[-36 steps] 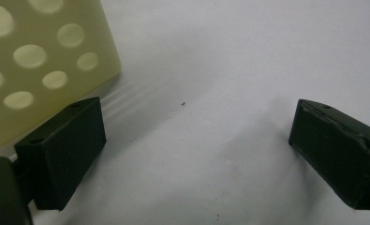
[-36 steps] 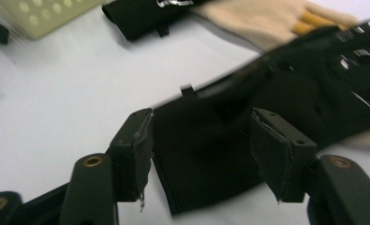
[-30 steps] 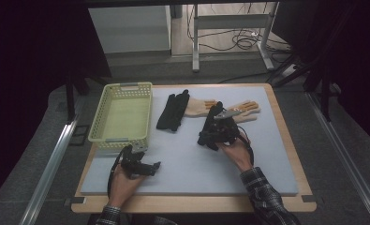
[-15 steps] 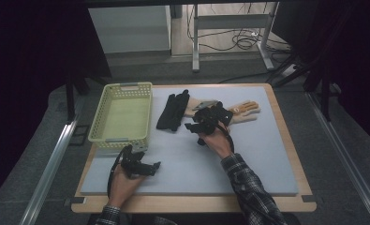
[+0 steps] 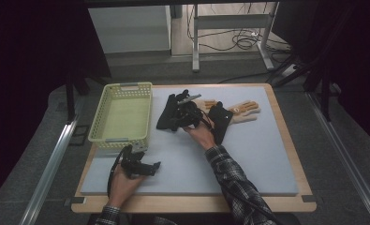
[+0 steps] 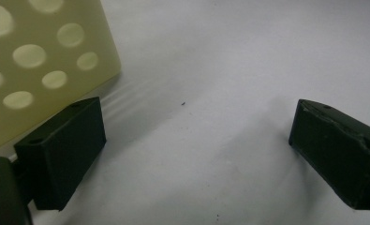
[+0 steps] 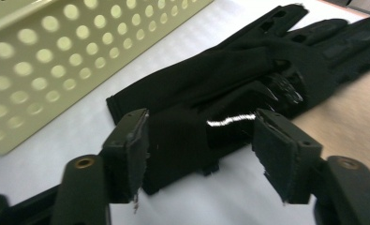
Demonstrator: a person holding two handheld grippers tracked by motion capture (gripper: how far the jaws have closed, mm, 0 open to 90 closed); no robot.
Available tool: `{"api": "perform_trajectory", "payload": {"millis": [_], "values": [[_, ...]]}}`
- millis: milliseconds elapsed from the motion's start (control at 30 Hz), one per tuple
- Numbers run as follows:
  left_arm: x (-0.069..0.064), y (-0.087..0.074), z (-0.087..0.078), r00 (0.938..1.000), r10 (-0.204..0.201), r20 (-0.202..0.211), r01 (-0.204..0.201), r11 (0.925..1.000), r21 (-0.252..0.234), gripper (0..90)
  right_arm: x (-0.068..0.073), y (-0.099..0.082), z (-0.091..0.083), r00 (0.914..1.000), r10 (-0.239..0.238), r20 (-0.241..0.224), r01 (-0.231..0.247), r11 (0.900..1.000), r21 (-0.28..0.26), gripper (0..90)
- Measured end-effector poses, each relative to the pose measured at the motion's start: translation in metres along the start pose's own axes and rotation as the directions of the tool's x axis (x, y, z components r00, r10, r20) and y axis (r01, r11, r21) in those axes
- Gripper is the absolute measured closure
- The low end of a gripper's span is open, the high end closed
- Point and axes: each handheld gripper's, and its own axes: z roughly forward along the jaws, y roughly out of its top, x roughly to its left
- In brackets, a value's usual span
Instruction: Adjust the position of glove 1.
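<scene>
A black glove [image 5: 165,111] lies flat on the grey mat [image 5: 262,154], just right of the pale yellow basket [image 5: 122,115]. My right gripper [image 5: 175,118] is at this glove's near end. In the right gripper view the glove [image 7: 229,79] stretches away from my right gripper [image 7: 203,140], whose jaws have just been opening. Its cuff sits between the pads without being pressed. A second black glove [image 5: 220,121] lies against a tan wooden hand [image 5: 243,108]. My left gripper [image 5: 152,166] rests open on the mat, and the left gripper view shows bare mat between the left gripper's [image 6: 196,140] jaws.
The perforated basket [image 6: 37,56] stands close to the left gripper's left jaw, and its wall [image 7: 79,61] runs beside the glove. Another tan hand form [image 5: 207,103] lies behind the right gripper. The wooden table edge [image 5: 285,117] frames the mat.
The right hand has moved left, from the wooden hands over to the black glove by the basket. The left hand has stayed where it was.
</scene>
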Motion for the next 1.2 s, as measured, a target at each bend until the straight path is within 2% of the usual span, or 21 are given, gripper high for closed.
{"api": "perform_trajectory", "payload": {"millis": [133,233,300,333,400,433,533,600,833,1200], "values": [[0.0,0.0,0.0,1.0,-0.001,0.001,0.001,1.0,-0.001,4.0,0.003,0.0,0.016,0.9994,-0.021,0.028,0.02,0.9995,0.022,31.6],[0.0,0.0,0.0,1.0,-0.002,0.001,0.002,1.0,-0.001,4.0,0.006,-0.003,0.029,0.9961,-0.06,0.064,0.057,0.9971,0.052,34.6],[0.0,0.0,0.0,1.0,-0.001,0.001,0.001,1.0,-0.001,4.0,0.009,-0.006,0.033,0.9909,-0.091,0.099,0.084,0.9941,0.068,42.4],[0.0,0.0,0.0,1.0,-0.001,0.001,0.001,1.0,0.0,4.0,0.01,-0.007,0.034,0.9908,-0.092,0.099,0.085,0.9939,0.07,47.5],[0.0,0.0,0.0,1.0,0.004,0.001,-0.004,1.0,0.003,4.0,0.01,-0.008,0.032,0.9896,-0.086,0.115,0.079,0.9944,0.071,63.5],[0.0,0.0,0.0,1.0,0.004,0.001,-0.004,1.0,0.004,4.0,0.01,-0.008,0.031,0.986,-0.097,0.136,0.087,0.9931,0.079,72.4],[0.0,0.0,0.0,1.0,0.003,0.001,-0.003,1.0,0.004,4.0,0.008,-0.008,0.028,0.9875,-0.084,0.133,0.074,0.994,0.081,85.3],[0.0,0.0,0.0,1.0,0.004,0.001,-0.004,1.0,0.004,4.0,0.006,-0.008,0.026,0.9907,-0.062,0.121,0.052,0.9954,0.081,86.6],[0.0,0.0,0.0,1.0,0.003,0.001,-0.003,1.0,0.004,4.0,0.006,-0.006,0.016,0.9954,-0.041,0.087,0.037,0.9977,0.058,87.6],[0.0,0.0,0.0,1.0,0.006,0.0,-0.006,1.0,0.004,4.0,0.016,0.0,-0.03,0.9996,-0.025,0.014,0.025,0.9997,0.001,87.7]]}}
